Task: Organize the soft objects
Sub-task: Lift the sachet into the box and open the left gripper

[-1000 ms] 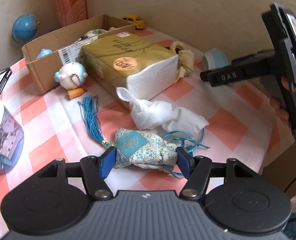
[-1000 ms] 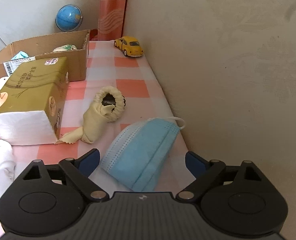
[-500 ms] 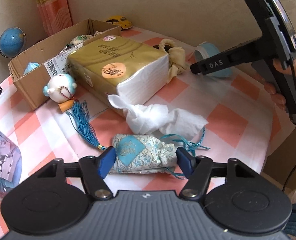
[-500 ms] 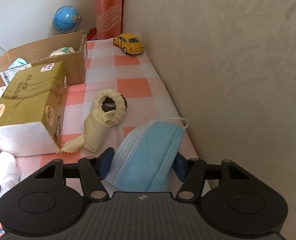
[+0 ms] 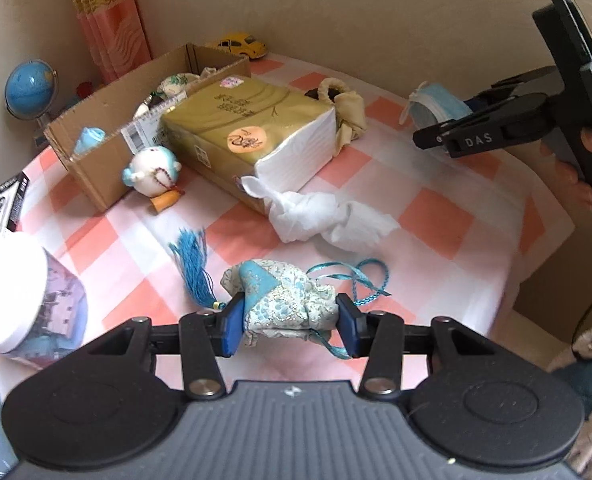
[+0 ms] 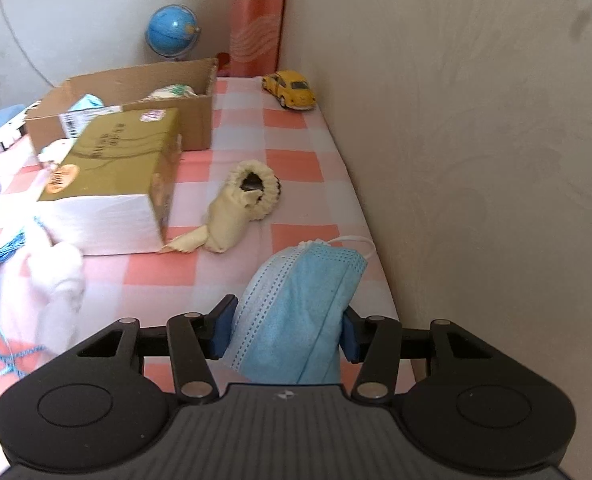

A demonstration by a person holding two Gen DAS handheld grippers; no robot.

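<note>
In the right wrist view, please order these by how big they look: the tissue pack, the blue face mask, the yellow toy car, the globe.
1. tissue pack
2. blue face mask, though it is nearest the camera, so unsure
3. and 4. yellow toy car and globe look alike

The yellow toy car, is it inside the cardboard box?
No, the yellow toy car stands on the checked tablecloth by the wall, outside the cardboard box.

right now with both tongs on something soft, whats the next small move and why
Probably carry both pieces over to the cardboard box and drop them in. The left tongs are closing with the embroidered sachet pinched between them, seemingly lifted; the right tongs are closing around the blue face mask. The box already holds soft items, so it looks like the collecting spot.
</note>
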